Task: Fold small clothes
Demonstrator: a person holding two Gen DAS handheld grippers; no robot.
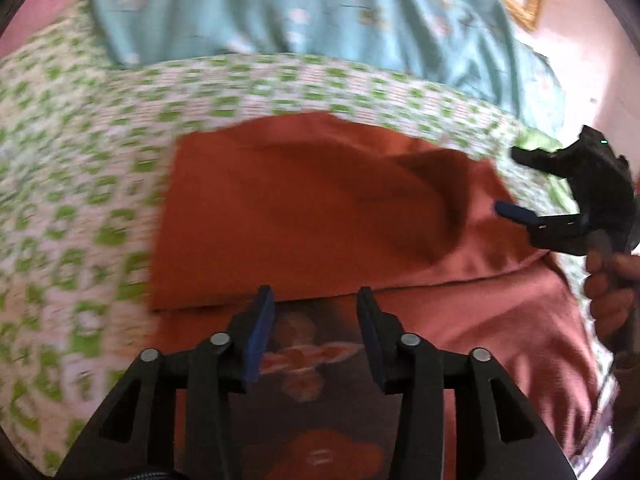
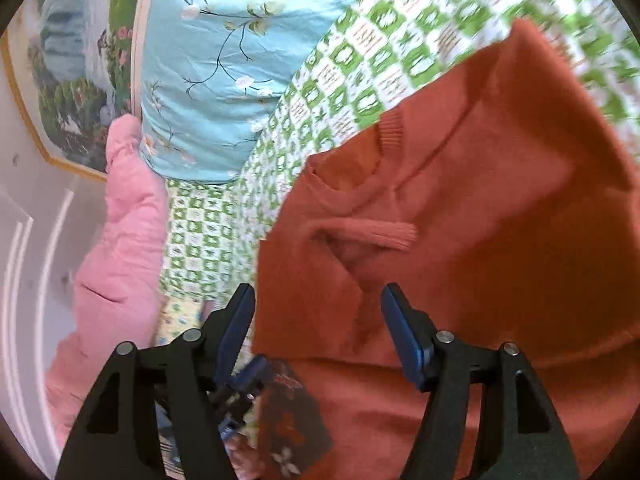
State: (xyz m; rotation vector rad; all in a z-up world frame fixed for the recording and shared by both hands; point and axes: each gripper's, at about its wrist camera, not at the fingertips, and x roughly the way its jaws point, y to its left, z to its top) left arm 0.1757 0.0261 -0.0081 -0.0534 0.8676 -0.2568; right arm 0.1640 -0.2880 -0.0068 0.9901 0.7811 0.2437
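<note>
Rust-orange knit sweater (image 2: 460, 208), ribbed collar, folded flat on green-checked bedsheet (image 1: 80, 184). Left gripper (image 1: 316, 308) and right gripper (image 2: 318, 304) open, empty. Blue floral quilt (image 2: 224, 60) beyond.

We see our left gripper (image 1: 316, 300) open over the red shirt (image 1: 304, 208), nothing between its fingers. The shirt lies folded on the green sheet (image 1: 80, 184). Our right gripper (image 1: 516, 184) is open at its right edge.
</note>
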